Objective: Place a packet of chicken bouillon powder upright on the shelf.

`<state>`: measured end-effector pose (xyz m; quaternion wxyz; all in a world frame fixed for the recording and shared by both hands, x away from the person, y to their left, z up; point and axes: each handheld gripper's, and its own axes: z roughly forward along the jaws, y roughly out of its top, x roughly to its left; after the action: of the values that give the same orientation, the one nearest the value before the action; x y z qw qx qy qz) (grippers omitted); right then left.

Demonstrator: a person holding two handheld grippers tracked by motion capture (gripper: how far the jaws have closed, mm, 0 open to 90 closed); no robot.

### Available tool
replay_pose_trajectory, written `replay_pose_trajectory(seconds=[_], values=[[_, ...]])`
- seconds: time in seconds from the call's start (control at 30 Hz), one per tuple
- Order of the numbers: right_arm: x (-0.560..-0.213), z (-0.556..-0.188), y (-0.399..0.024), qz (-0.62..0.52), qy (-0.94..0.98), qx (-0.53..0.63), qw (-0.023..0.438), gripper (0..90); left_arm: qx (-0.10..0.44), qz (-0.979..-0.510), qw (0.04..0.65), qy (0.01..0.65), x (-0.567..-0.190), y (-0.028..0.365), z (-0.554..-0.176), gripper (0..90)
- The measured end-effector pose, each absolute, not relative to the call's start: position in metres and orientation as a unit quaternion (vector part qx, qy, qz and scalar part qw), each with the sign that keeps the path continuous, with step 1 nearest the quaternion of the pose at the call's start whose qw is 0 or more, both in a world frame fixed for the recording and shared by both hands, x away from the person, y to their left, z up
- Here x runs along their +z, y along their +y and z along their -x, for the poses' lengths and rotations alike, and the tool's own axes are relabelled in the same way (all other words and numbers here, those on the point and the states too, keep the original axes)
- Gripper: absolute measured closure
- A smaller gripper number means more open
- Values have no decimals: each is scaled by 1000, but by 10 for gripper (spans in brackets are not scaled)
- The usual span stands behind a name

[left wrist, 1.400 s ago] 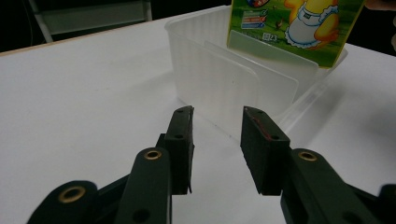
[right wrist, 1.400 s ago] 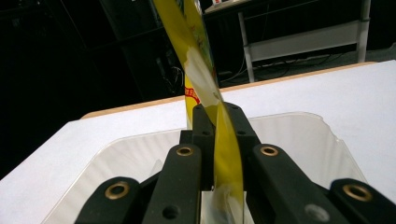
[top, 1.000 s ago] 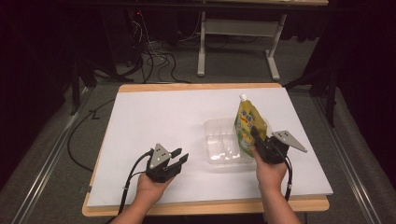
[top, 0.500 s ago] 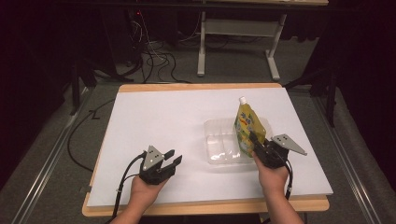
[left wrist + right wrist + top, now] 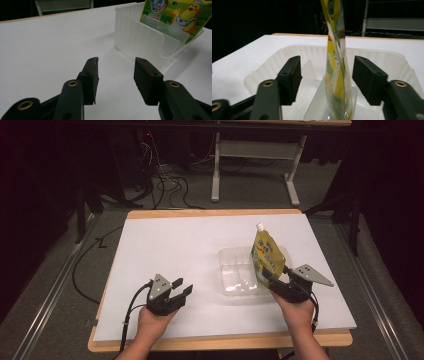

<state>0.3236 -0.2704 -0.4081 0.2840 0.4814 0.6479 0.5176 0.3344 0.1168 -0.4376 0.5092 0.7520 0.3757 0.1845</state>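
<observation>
A yellow-green spouted pouch [image 5: 267,256] with a cartoon print stands upright in the right part of a clear plastic tray [image 5: 235,277] on the white table top. My right gripper [image 5: 268,279] is at the tray's near right corner. Its jaws have just been opening and now stand open on either side of the pouch [image 5: 335,65] without touching it, above the tray [image 5: 274,62]. My left gripper [image 5: 184,286] rests low at the front left. Its jaws have also just been widening, and they are open with nothing between them. From the left gripper [image 5: 116,61] the tray [image 5: 140,37] and pouch [image 5: 175,12] lie ahead to the right.
A white sheet [image 5: 175,245] covers the wooden table [image 5: 220,340], with free room across its left and far parts. Behind the table are floor cables [image 5: 160,180] and a grey desk frame [image 5: 250,155]. A cable [image 5: 127,315] trails from the left gripper over the front edge.
The right gripper's jaws have spread away from the pouch, which stays standing in the tray. The left jaws stand a little wider. Both hands have hardly moved.
</observation>
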Motion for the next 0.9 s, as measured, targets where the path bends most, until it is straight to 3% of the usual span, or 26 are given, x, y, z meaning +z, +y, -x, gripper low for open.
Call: replay_pose_trajectory(seconds=[0.47,0.73,0.9], values=[[-398,-274,-322,-474,634,529,306,379,197,-743,507,391,-436,126,-342,515],[-401,-301,-362,-506,617,495,342,389,202,-735,495,417,-442,141,-351,484],[-425,-308,-384,-542,601,484,333,391,202,-738,483,425,-447,142,-355,475]])
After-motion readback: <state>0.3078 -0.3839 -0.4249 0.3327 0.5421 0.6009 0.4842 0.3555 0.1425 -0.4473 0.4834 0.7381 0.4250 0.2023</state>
